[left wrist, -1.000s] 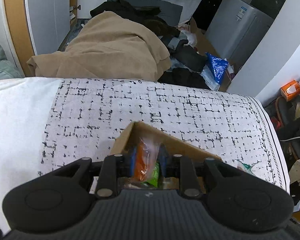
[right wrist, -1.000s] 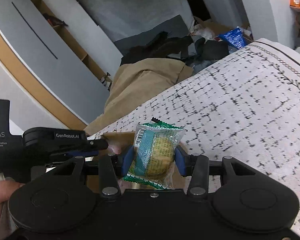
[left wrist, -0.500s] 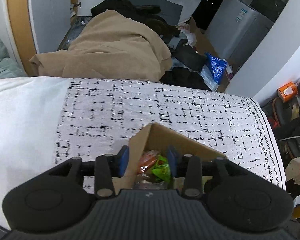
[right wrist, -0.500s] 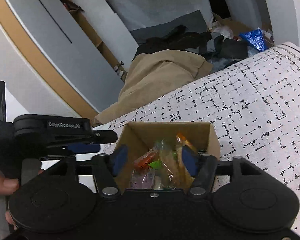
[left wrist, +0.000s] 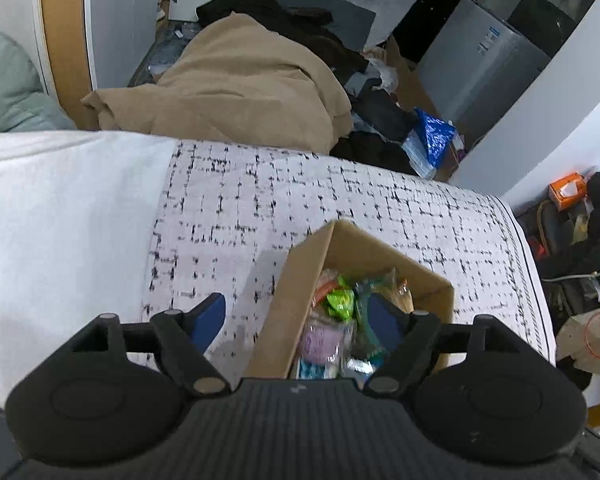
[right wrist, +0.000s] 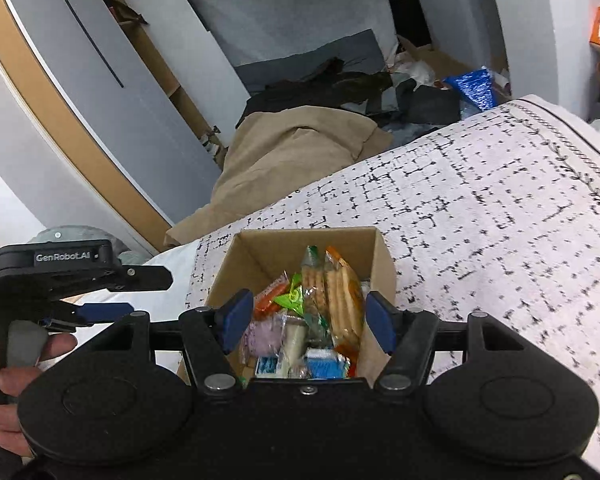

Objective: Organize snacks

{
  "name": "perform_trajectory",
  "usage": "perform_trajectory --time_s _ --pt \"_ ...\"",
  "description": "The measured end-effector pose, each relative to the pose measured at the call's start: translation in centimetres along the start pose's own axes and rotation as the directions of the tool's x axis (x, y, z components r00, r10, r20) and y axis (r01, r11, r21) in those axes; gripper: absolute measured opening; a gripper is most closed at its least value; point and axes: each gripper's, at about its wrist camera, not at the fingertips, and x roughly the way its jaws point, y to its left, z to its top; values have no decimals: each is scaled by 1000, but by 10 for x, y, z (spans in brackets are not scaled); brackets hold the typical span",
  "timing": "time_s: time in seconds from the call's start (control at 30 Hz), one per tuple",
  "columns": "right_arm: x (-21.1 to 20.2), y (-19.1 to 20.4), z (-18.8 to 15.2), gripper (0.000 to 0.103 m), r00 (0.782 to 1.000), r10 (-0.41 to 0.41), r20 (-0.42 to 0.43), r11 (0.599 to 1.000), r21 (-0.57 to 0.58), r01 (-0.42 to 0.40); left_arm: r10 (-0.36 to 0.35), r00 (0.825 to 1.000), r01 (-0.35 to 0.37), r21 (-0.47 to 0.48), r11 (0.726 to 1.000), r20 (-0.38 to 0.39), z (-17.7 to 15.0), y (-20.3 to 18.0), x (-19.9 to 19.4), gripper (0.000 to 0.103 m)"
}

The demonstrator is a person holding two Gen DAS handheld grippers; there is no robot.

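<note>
My two wrist cameras look steeply down from close above the cardboard box (left wrist: 300,300) (right wrist: 384,256); both share it and the patterned surface (left wrist: 340,200) (right wrist: 480,240).

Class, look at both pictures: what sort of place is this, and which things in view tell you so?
Probably a cluttered room in a home, perhaps a bedroom. A patterned cloth covers the surface under a cardboard box of snacks, a tan blanket lies heaped behind it, and clothes are piled beside tall cupboard doors.
</note>
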Motion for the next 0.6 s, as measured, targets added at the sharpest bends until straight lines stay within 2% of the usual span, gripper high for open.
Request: perform_trajectory --time_s 0.3,0.4,0.47,0.6 --pt "-39 -1 -7 66 997 -50 52 997 54 48 -20 1000 19 60 998 9 -15 -5 -29 84" --pt "-54 -3 -9 71 993 -90 77 993 86 83 -35 999 33 89 995 16 -21 -6 -38 87" --pt "-62 -4 -14 79 990 -101 96 991 93 92 -46 999 43 114 992 23 -26 -8 -44 91" --pt "-78 -3 -21 81 987 -112 116 990 94 101 -64 998 59 142 988 29 -35 -12 -54 94"
